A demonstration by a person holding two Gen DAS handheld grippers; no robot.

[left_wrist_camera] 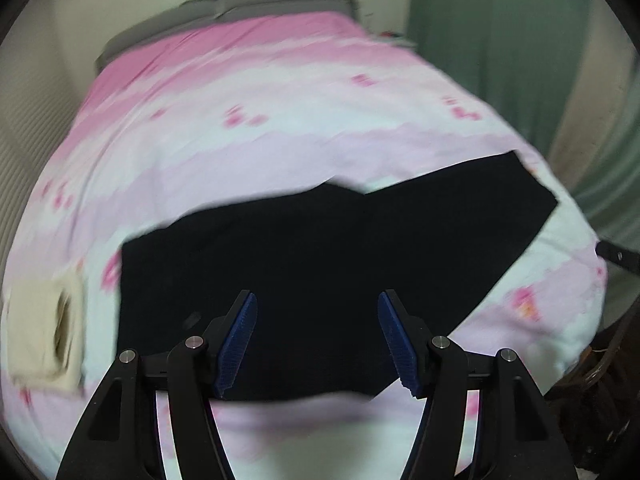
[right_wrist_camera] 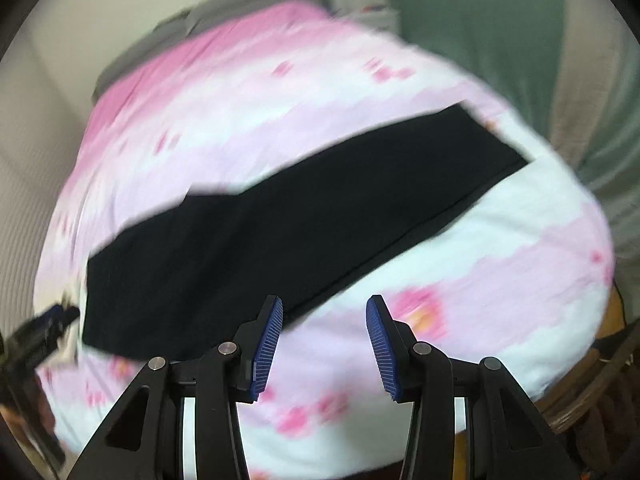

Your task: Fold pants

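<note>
Black pants [left_wrist_camera: 320, 248]: laid flat on the bed, folded lengthwise into one long strip running aslant toward the far right corner, waist end at the near left.

Bed sheet [left_wrist_camera: 280, 120]: pink and white, small pink motifs (blurred).

Left tool [left_wrist_camera: 317, 344]: above the near part of the pants, blue pads spread apart, nothing between them.

Right tool [right_wrist_camera: 324, 344]: above the pants' near edge and bare sheet, pads likewise apart, holding nothing.

Cream cloth [left_wrist_camera: 44, 332]: folded, left of the pants, just beside them.

Green curtain [left_wrist_camera: 492, 52]: beyond the bed, right.
</note>
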